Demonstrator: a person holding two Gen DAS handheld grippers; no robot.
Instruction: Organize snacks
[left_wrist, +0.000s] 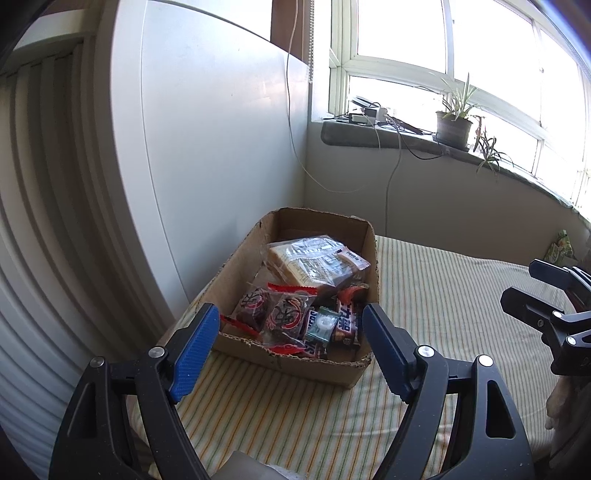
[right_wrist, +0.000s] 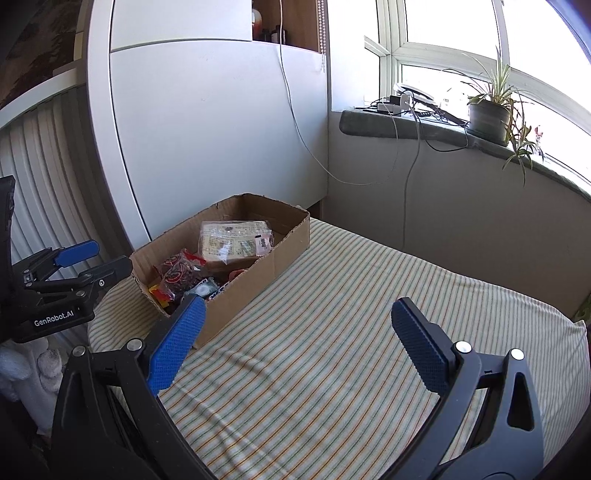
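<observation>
both the left gripper (left_wrist: 291, 325) and right gripper (right_wrist: 297, 321) hang spread and empty – a careless reach could shove the light cardboard box (left_wrist: 236, 269) off the striped cloth (right_wrist: 351, 295), or snag slick snack packets (left_wrist: 280, 314) – spilling them.

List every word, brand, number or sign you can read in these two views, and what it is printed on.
"GenRobot.AI": white lettering on the black body of the left tool, seen from the right wrist view.
Printed label on the clear bread bag in the cardboard box: too small to read.
Large characters on the red-edged snack packs: stylised, not readable.
Lettering on the chocolate bars: partly hidden and blurred, unreadable.
Nothing else carries text.
</observation>
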